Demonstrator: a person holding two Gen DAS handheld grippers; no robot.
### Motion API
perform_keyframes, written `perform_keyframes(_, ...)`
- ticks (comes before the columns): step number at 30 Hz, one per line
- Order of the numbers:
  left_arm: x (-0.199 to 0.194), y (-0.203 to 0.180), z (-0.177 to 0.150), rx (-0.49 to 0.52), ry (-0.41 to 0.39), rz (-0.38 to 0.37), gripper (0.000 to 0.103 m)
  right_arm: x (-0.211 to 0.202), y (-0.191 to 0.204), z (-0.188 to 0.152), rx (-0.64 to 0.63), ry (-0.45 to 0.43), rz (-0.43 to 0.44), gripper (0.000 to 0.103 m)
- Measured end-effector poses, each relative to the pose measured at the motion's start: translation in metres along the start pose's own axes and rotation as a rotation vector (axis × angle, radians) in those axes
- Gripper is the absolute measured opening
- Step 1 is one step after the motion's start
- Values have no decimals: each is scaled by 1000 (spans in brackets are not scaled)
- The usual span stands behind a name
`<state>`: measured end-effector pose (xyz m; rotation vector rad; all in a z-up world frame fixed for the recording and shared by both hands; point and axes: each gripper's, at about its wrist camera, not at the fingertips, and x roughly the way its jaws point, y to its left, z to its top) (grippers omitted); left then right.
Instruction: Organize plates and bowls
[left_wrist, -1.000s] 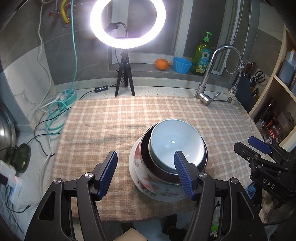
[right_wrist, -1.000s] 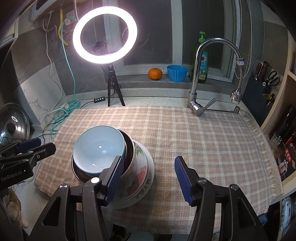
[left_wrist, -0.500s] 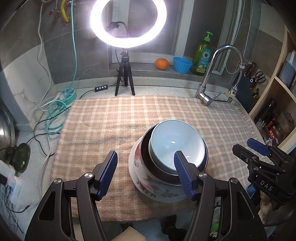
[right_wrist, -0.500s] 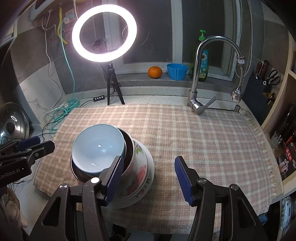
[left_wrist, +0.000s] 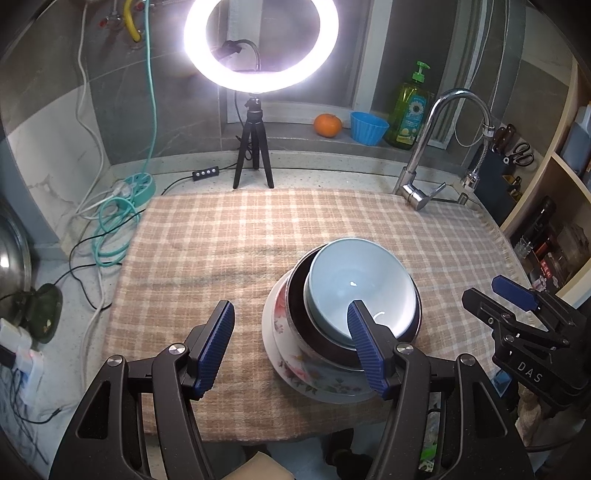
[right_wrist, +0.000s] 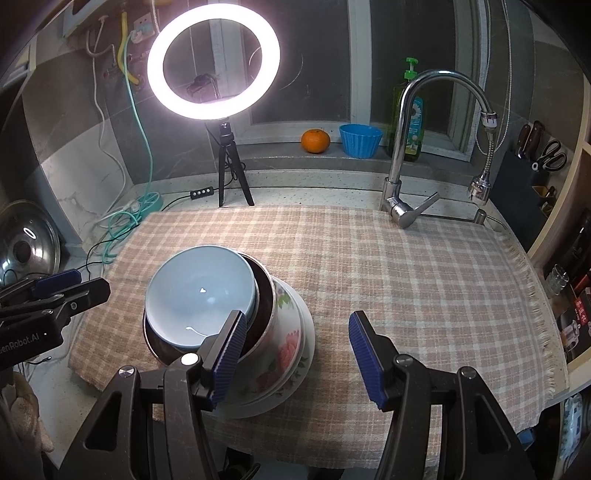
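A stack of dishes stands on the checked cloth (left_wrist: 240, 236): a light blue bowl (left_wrist: 354, 284) nests in a dark brown bowl (left_wrist: 295, 310), which sits in a floral bowl (left_wrist: 284, 332) on a white plate (left_wrist: 332, 397). The stack also shows in the right wrist view, with the blue bowl (right_wrist: 199, 291) on top and the floral bowl (right_wrist: 284, 343) under it. My left gripper (left_wrist: 291, 343) is open and empty, held near the stack's front left. My right gripper (right_wrist: 295, 354) is open and empty, held to the stack's front right.
A ring light on a tripod (left_wrist: 255, 155) stands at the back of the counter. A tap (right_wrist: 402, 199) is at the back right. An orange (right_wrist: 315, 141), a blue cup (right_wrist: 360, 140) and a soap bottle (left_wrist: 410, 107) are on the sill. Cables (left_wrist: 114, 221) lie left.
Almost nothing has changed. Both grippers stay open; the views shift only slightly.
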<state>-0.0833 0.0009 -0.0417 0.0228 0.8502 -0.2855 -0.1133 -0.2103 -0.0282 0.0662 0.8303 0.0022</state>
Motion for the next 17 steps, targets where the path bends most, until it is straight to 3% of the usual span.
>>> perform_keyframes(12, 7, 3, 3, -20, 18, -14, 63, 4, -1, 1, -5, 10, -2, 54)
perform_keyframes(17, 1, 2, 6, -18, -23, -8, 63, 6, -3, 1, -7, 14, -4, 54)
